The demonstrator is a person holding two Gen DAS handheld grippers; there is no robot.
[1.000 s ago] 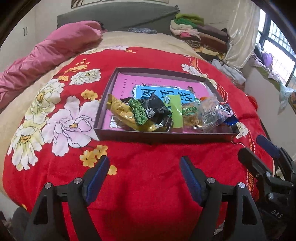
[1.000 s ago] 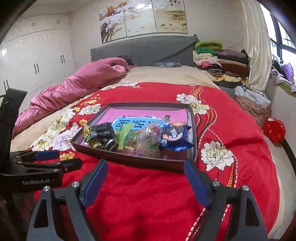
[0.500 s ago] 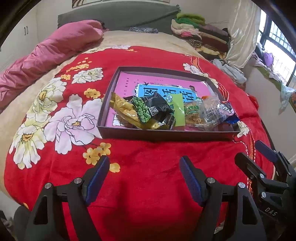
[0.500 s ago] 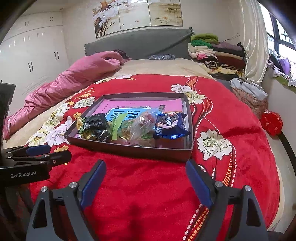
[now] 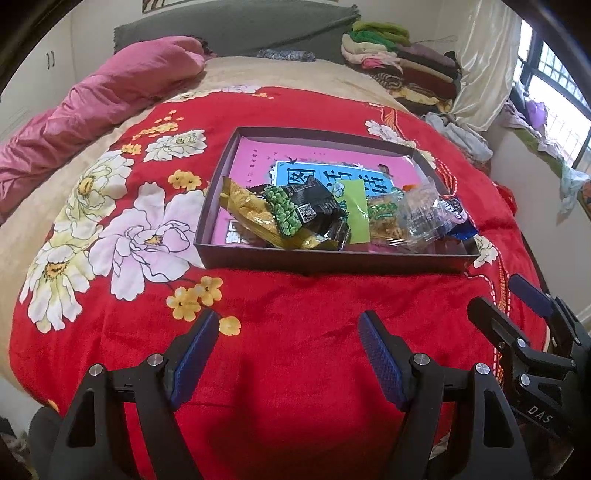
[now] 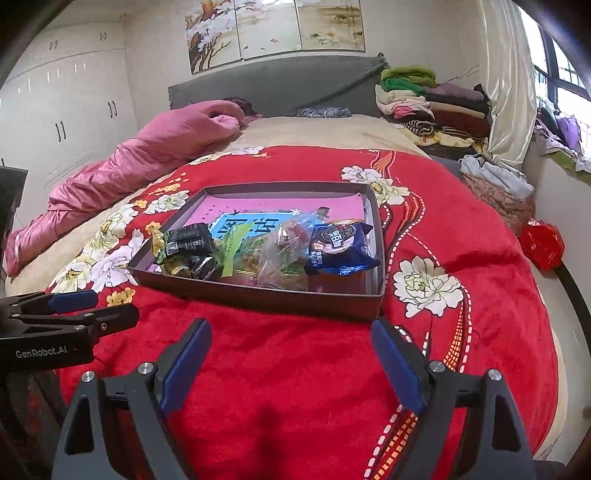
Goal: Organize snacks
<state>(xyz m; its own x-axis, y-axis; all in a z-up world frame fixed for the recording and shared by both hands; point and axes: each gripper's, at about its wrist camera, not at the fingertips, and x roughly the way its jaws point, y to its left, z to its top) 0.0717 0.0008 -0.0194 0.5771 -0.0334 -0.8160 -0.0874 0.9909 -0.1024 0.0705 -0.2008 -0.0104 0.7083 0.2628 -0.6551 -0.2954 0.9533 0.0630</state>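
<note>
1. A bed fills the room, covered by a red blanket [image 6: 295, 369] printed with white and yellow flowers.
2. A grey padded headboard [image 6: 273, 85] stands at the far edge, with a three-panel blossom painting [image 6: 275, 31] on the wall above it.
3. A pink quilt [image 6: 147, 155] is bunched along the bed's left edge.
4. Folded clothes [image 6: 428, 103] are stacked at the far right corner.
5. White wardrobe doors [image 6: 66, 110] line the left wall.
6. Daylight enters through a window [image 5: 554, 92] on the right, beside a pale curtain [image 6: 509, 92].
</note>
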